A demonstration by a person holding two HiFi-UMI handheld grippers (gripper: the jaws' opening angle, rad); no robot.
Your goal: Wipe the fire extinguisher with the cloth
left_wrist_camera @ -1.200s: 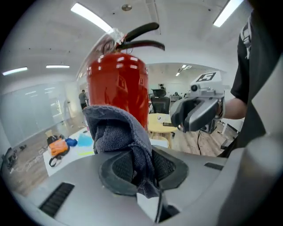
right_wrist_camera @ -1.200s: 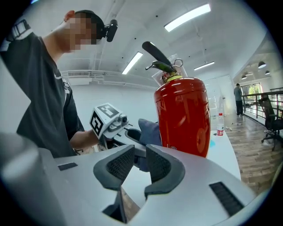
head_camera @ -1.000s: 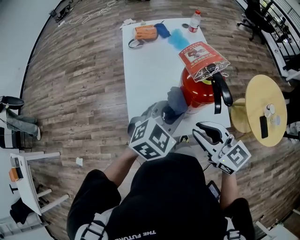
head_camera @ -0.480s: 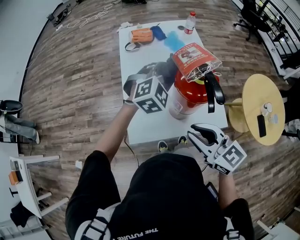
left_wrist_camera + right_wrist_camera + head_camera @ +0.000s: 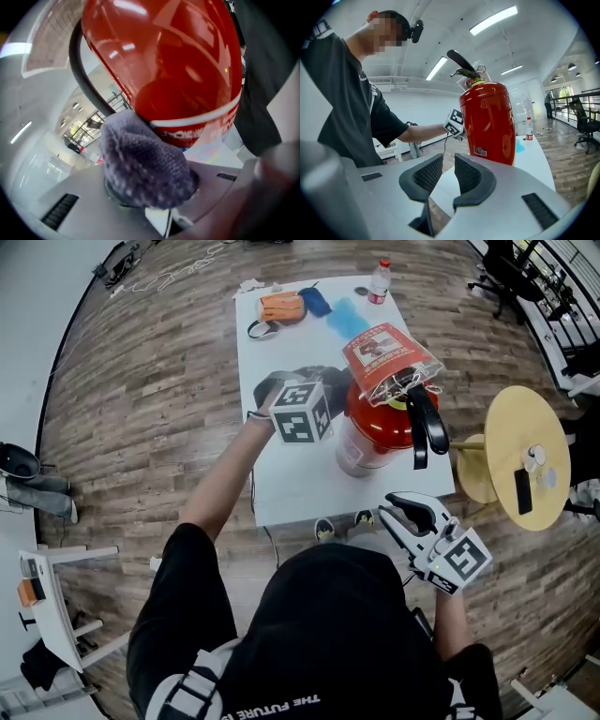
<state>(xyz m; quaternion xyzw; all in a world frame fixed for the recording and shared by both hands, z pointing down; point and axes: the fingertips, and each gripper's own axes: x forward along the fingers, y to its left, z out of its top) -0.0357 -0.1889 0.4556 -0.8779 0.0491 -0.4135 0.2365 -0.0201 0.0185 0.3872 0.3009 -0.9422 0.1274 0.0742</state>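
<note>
A red fire extinguisher (image 5: 382, 420) stands upright on the white table (image 5: 291, 479), with a black hose (image 5: 424, 427) and a plastic-wrapped tag (image 5: 386, 348) at its top. My left gripper (image 5: 333, 397) is shut on a grey knitted cloth (image 5: 145, 164) and holds it against the extinguisher's left side (image 5: 173, 61). My right gripper (image 5: 392, 514) hangs off the table's front edge, jaws a little apart with nothing between them. In the right gripper view (image 5: 447, 176) the extinguisher (image 5: 487, 122) stands ahead of it.
At the table's far end lie an orange item (image 5: 281, 306), a blue cloth (image 5: 342, 317) and a plastic bottle (image 5: 379, 282). A round yellow side table (image 5: 506, 442) stands to the right. Office chairs (image 5: 511, 277) are at the far right. Wooden floor surrounds the table.
My left gripper has carried the cloth from the extinguisher's near base away from me, up along its left side. The right gripper has barely moved.
</note>
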